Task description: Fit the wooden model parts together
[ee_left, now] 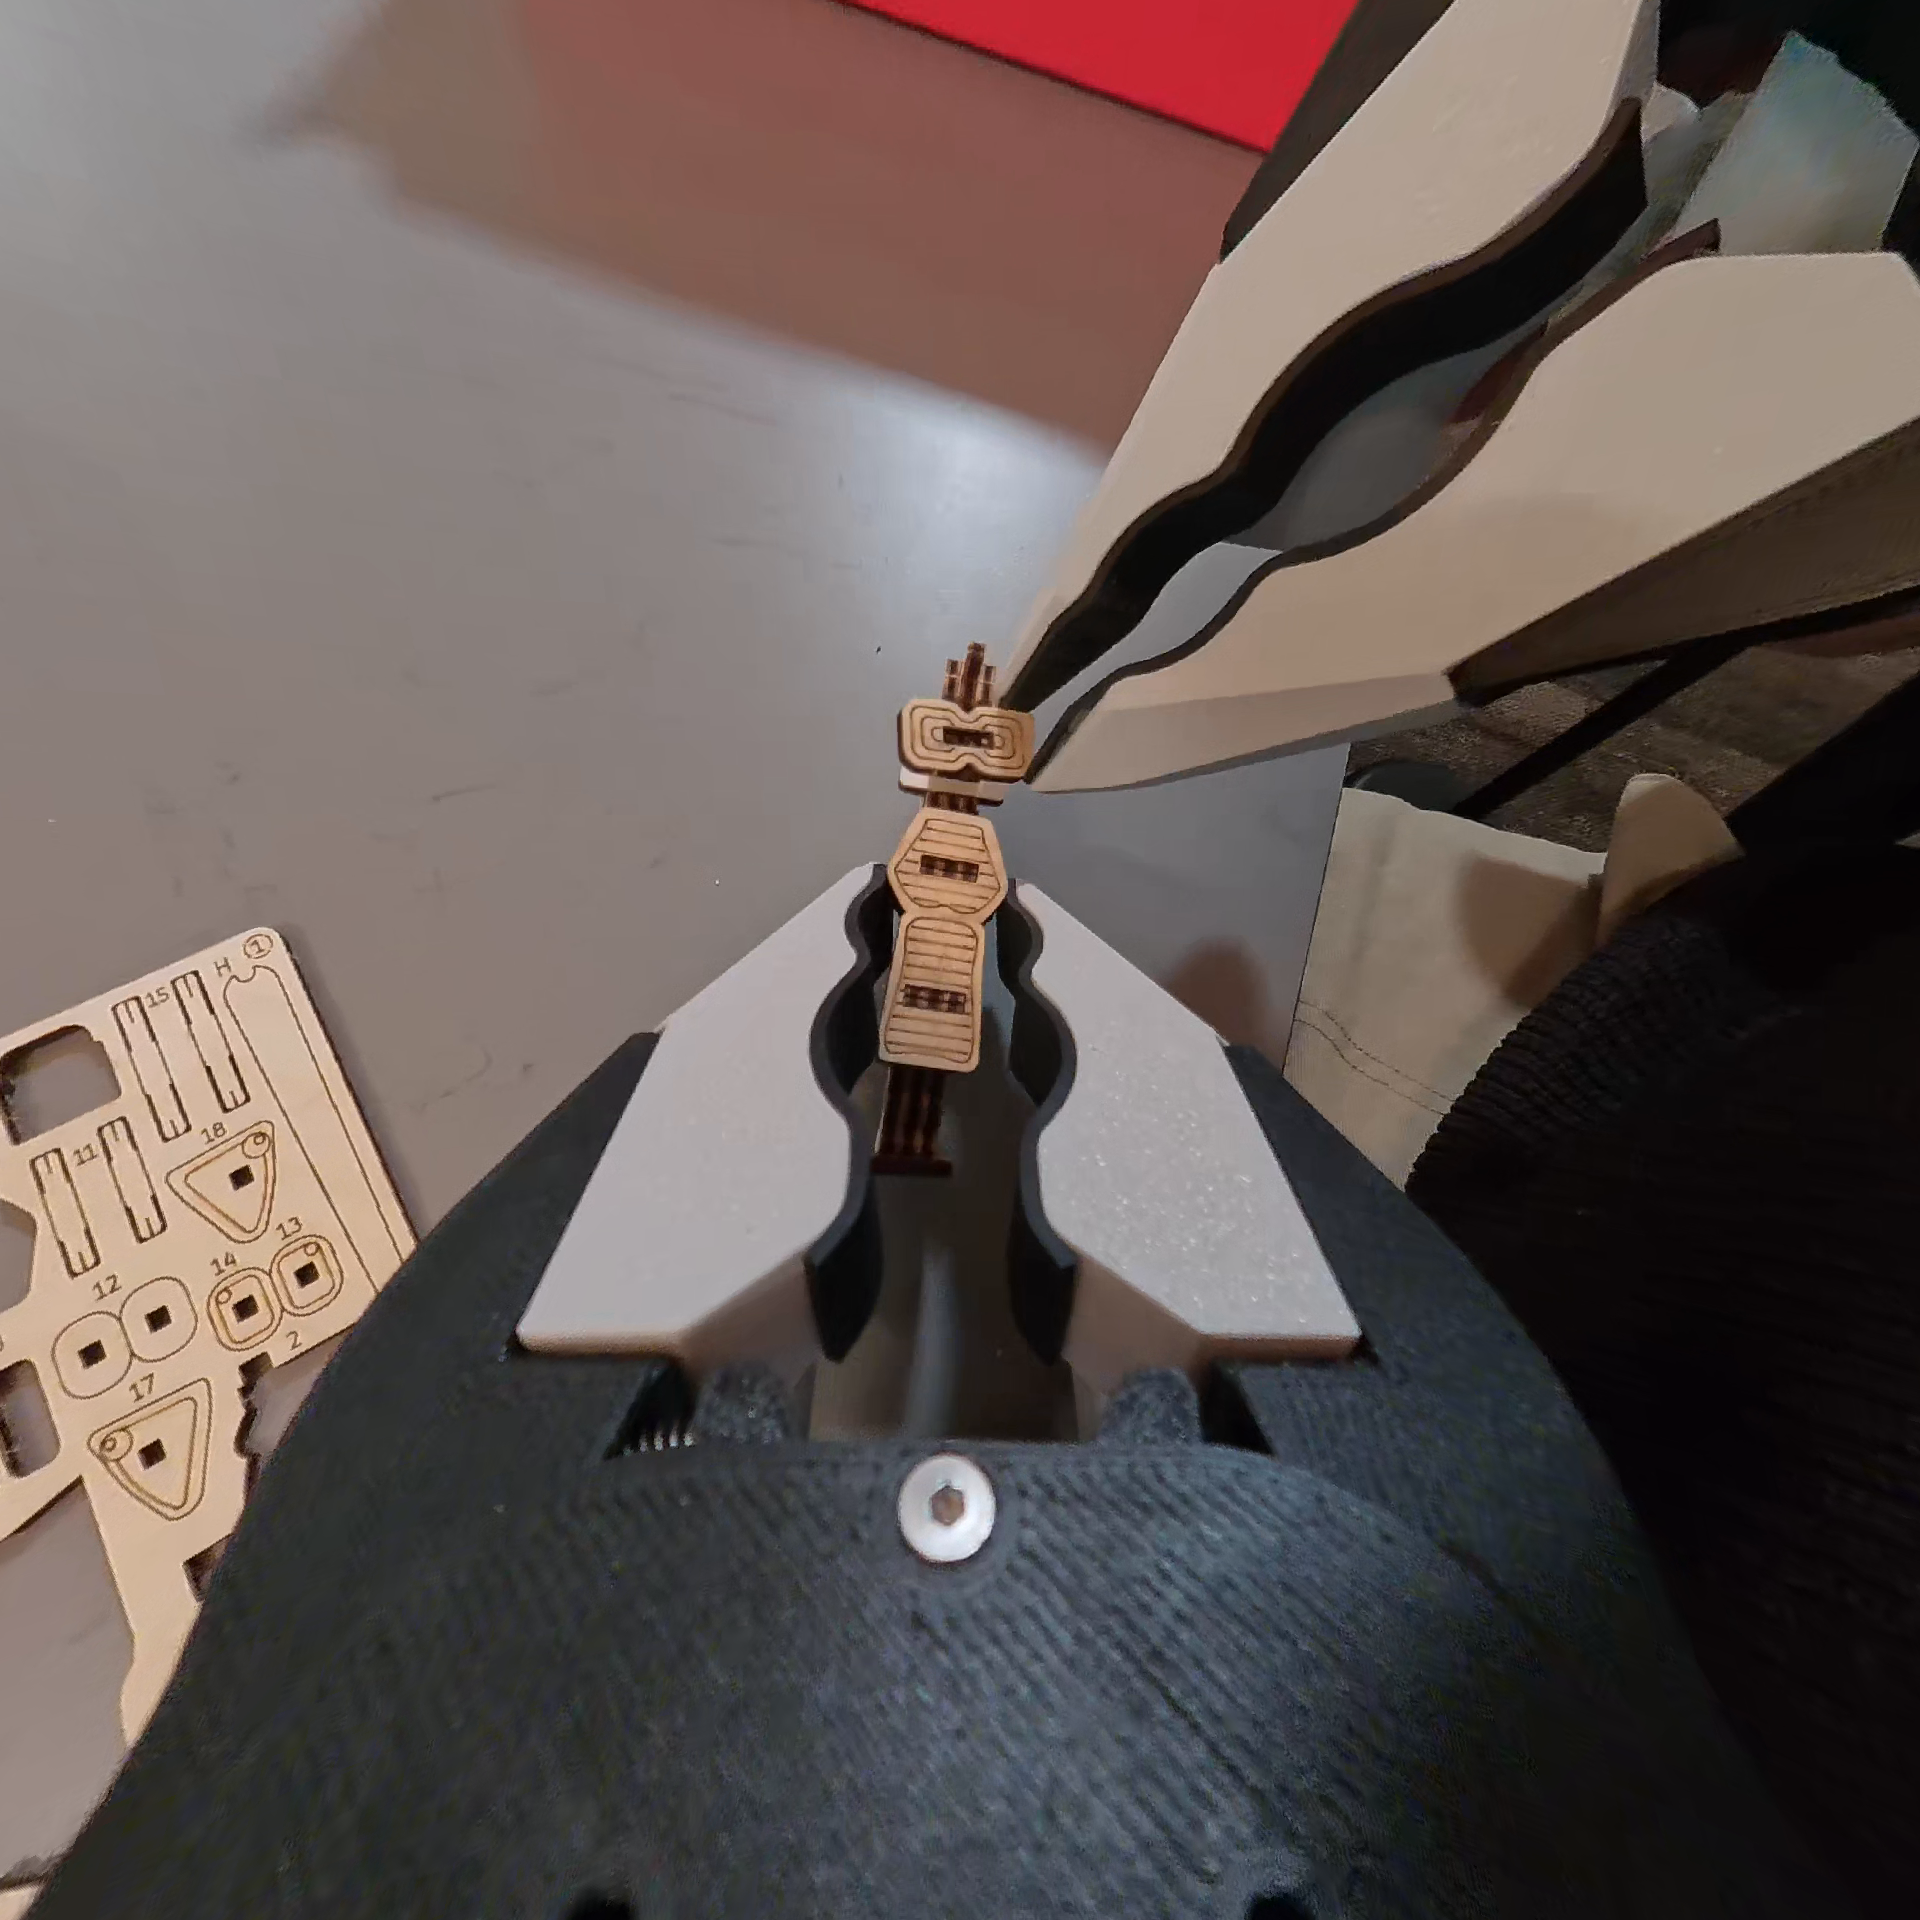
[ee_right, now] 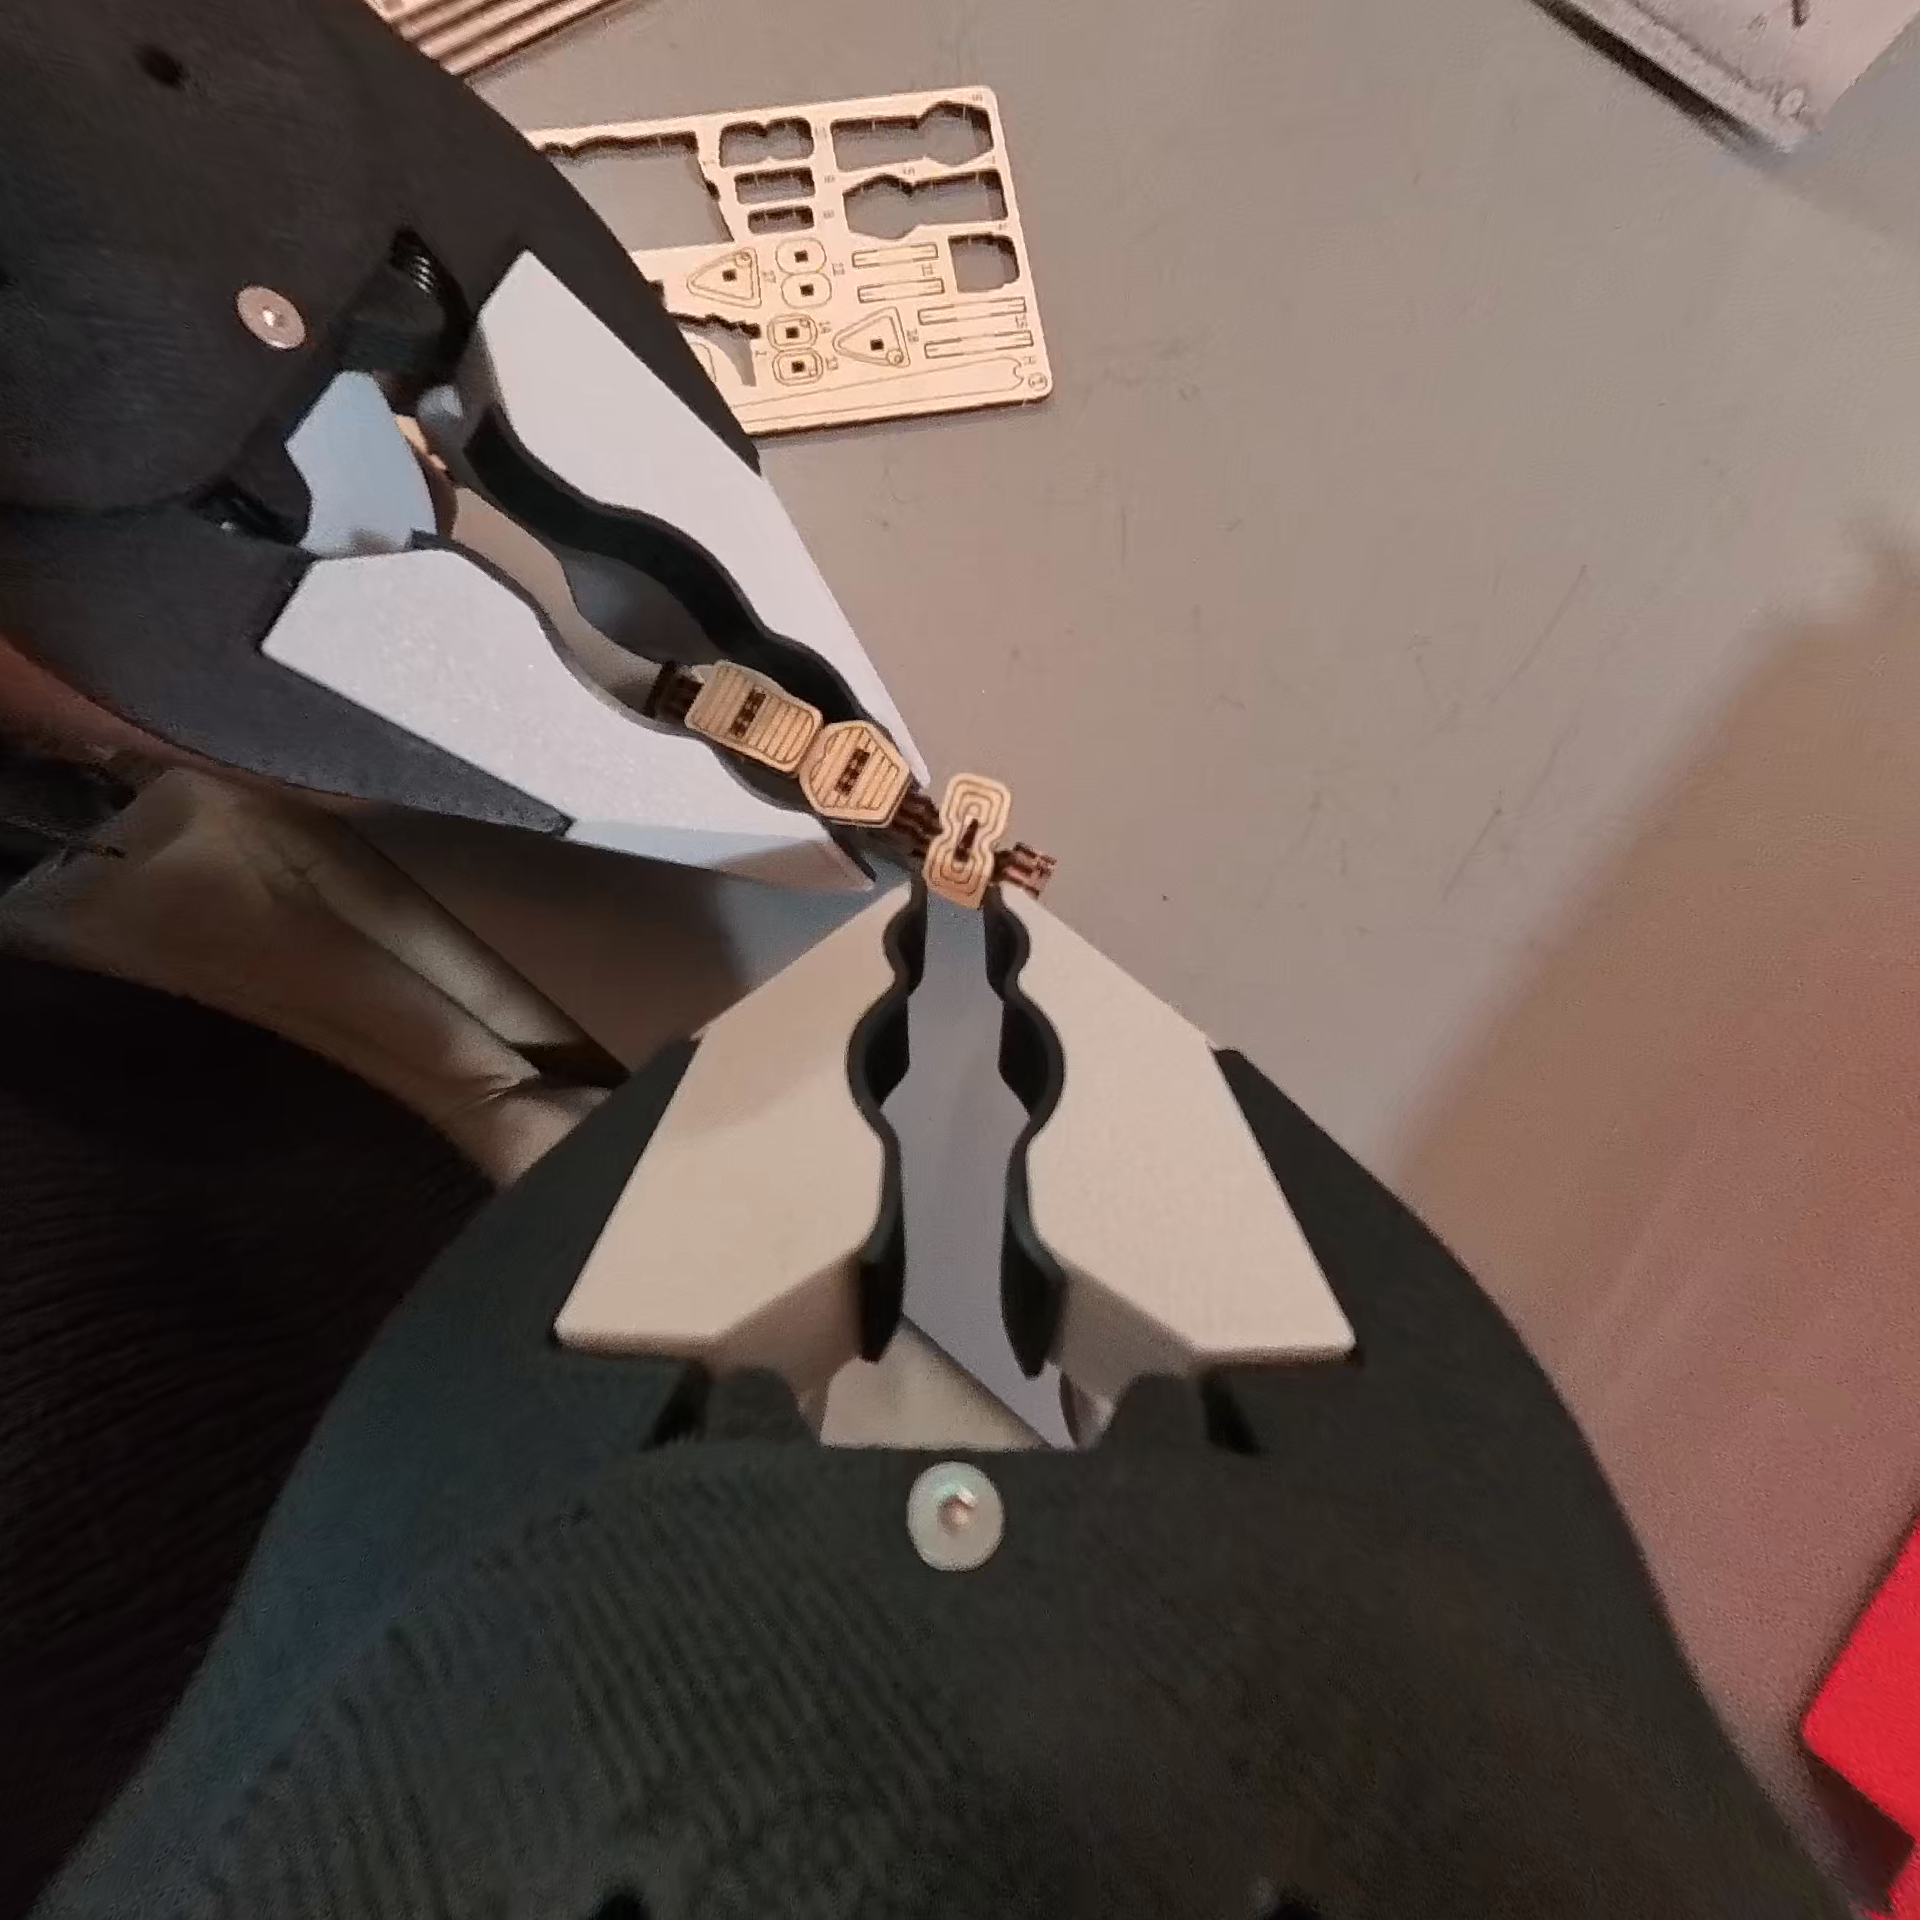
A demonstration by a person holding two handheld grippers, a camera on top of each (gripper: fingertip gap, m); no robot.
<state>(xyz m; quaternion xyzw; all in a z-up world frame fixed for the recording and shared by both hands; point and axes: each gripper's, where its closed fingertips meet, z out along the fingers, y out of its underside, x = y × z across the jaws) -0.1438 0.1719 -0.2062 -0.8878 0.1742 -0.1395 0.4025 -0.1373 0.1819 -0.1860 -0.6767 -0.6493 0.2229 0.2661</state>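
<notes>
The left gripper [ee_left: 943, 914] pinched the slim wooden spine [ee_left: 930, 997] above the table while the right gripper's [ee_right: 961, 914] fingertips nipped its topmost plate [ee_right: 968, 840], so I feared a skewed push would snap the ribs or drop it near the far parts sheet [ee_right: 894, 260].

The wooden parts sheet [ee_left: 156, 1236], at eight o'clock on the tabletop [ee_left: 468, 520], bears engraved part numbers beside its cut-out pieces.
</notes>
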